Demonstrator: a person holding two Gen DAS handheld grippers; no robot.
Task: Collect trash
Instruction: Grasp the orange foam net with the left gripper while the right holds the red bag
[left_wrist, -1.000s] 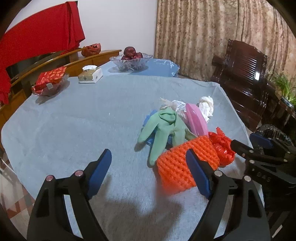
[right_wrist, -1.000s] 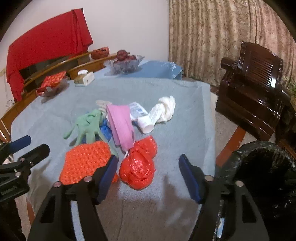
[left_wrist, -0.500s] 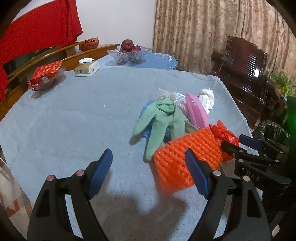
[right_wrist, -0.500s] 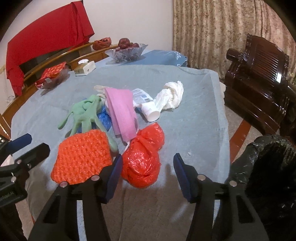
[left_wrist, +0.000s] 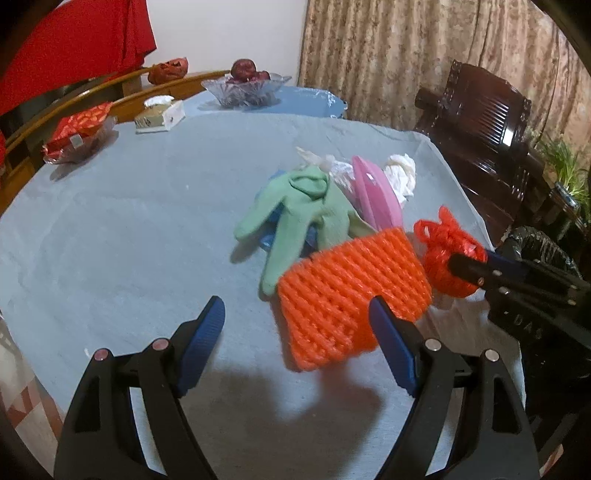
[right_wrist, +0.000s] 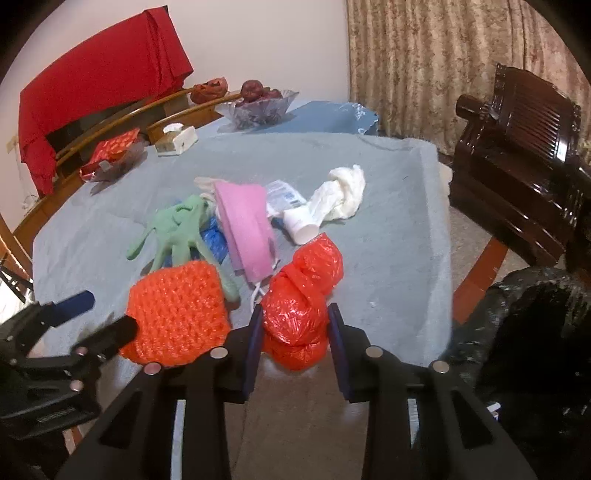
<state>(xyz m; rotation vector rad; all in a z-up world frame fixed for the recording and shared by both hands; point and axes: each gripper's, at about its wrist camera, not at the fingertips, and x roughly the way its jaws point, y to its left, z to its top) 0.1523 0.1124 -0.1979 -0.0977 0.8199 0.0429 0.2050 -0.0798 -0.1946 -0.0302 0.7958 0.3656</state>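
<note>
Fingers (right_wrist: 333, 325) of right gripper (right_wrist: 294, 328) closing around red plastic bag (right_wrist: 301, 295), pads at both flanks of bag near bench edge. Fingers (left_wrist: 207, 332) of left gripper (left_wrist: 295, 325) spread wide, nothing between pads; right pad overlaps orange foam net (left_wrist: 351, 295) in view. Bench (left_wrist: 129, 229) with grey-blue cloth. Black bin bag (right_wrist: 535, 332) beside bench, right. Green glove (left_wrist: 299, 214), pink cloth (right_wrist: 245, 229), white crumpled wrap (right_wrist: 341, 195), white cup (right_wrist: 301, 225) clustered mid-bench beyond net.
</note>
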